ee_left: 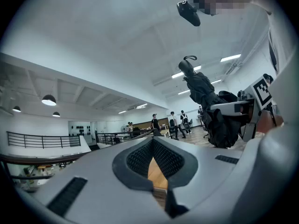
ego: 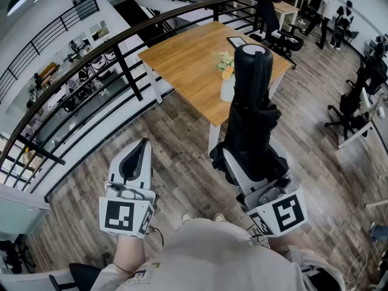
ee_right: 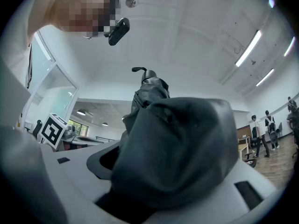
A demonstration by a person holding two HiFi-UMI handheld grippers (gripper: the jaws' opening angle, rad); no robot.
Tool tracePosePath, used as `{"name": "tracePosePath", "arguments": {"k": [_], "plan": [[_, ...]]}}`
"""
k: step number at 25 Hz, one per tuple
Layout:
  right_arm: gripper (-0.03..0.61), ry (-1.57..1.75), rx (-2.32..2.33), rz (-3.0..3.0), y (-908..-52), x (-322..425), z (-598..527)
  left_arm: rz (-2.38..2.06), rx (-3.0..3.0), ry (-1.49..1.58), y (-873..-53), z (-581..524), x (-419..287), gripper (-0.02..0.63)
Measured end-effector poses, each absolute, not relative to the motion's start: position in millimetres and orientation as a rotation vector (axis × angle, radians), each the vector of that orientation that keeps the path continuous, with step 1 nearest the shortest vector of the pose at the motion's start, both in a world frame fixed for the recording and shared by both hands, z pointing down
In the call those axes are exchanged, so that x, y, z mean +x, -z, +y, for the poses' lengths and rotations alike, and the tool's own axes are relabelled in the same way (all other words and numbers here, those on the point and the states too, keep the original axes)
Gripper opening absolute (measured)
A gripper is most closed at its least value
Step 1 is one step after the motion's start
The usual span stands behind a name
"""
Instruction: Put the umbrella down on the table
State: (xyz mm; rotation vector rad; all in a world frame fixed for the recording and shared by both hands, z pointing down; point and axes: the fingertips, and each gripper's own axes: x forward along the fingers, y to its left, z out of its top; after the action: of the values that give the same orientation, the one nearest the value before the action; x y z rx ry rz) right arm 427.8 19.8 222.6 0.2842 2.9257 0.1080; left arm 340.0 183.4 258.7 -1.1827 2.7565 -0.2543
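We hold a folded black umbrella (ego: pixel 251 117) upright in the right gripper (ego: pixel 253 170), its fingers (ego: pixel 237 170) clamped on the bunched fabric, which fills the right gripper view. The umbrella stands in the air above the wood floor (ego: pixel 182 174), short of the table (ego: pixel 182 59), its handle end uppermost. On the table's near edge stands a white vase (ego: pixel 227 88) of flowers. Our left gripper (ego: pixel 138 157) is held beside it, apart from the umbrella, fingers (ee_left: pixel 93 181) together and empty.
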Motion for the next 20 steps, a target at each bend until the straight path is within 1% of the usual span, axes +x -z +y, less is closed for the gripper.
{"name": "tracePosePath", "arguments": {"k": [15,20], "plan": [[0.281,-0.102,0.231,2.966,-230.3,400.8,70.8,2.723,-1.260,0.206,-264.3,233.1,313.4,0.017],[0.281,-0.039,0.269,2.966,-234.5,389.1,89.5,2.704,-1.224,0.149,-259.1,259.8,302.2,0.017]]}}
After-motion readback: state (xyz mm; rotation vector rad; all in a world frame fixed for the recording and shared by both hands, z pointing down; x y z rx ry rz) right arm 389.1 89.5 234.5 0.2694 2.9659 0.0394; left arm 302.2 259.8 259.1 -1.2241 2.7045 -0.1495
